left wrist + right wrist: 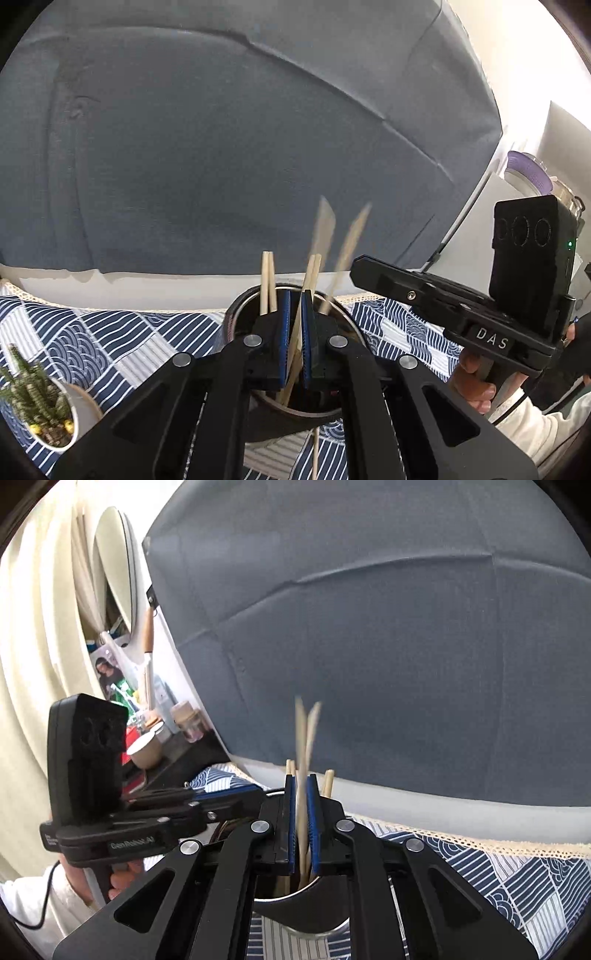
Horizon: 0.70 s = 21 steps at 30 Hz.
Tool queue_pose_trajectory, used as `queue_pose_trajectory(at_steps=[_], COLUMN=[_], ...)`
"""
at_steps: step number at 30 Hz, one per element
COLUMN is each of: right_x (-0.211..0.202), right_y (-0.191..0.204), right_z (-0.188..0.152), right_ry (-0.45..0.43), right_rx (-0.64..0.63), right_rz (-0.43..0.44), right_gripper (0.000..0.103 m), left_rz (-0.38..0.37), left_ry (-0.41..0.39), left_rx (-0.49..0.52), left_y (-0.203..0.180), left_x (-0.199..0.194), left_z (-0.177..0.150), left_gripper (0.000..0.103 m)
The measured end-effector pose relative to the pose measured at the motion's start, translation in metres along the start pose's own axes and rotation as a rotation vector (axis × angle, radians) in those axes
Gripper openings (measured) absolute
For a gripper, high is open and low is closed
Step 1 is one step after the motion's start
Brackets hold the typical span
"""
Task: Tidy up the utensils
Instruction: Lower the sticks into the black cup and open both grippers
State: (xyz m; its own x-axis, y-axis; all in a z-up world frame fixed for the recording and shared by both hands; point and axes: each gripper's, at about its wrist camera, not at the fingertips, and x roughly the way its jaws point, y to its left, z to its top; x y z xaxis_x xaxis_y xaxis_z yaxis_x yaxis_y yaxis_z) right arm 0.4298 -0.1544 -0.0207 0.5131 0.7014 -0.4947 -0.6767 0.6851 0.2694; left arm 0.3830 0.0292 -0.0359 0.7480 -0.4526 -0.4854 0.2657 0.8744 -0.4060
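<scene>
**Both grippers clamped on chopsticks over the cup**

Your left gripper (295, 332) pinches chopsticks (299, 339), jaws nearly closed. Right gripper (302, 819) likewise grips chopsticks (303, 812). Both sit above the metal cup (236, 317) nr the back edge of the patterned tablecloth (110, 332).

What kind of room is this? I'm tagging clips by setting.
Probably a home dining nook: patterned tablecloth, chopsticks in a cup, and a cluttered shelf beside it.
</scene>
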Motion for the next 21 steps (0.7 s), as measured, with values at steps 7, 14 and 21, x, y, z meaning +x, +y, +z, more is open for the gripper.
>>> queue_pose_trajectory(at_steps=[7,14,21], right_x=[-0.017,-0.038,-0.071], right_y=[0.009,0.026,0.051], right_z=[0.006,0.01,0.01], right_ry=[-0.004,-0.022,-0.054], right_rx=[-0.019,-0.049,-0.064], right_rz=[-0.044,-0.087,-0.114], right_gripper=[0.009,0.032,0.063], left_rz=[0.013,0.023,0.03], left_ry=[-0.013,-0.013,-0.035], left_rx=[-0.007,0.024,0.032], left_y=[-0.001,-0.012,-0.023], left_x=[-0.022,-0.048,-0.08], left_z=[-0.001,0.001,-0.006], left_gripper=[0.016,0.031,0.052])
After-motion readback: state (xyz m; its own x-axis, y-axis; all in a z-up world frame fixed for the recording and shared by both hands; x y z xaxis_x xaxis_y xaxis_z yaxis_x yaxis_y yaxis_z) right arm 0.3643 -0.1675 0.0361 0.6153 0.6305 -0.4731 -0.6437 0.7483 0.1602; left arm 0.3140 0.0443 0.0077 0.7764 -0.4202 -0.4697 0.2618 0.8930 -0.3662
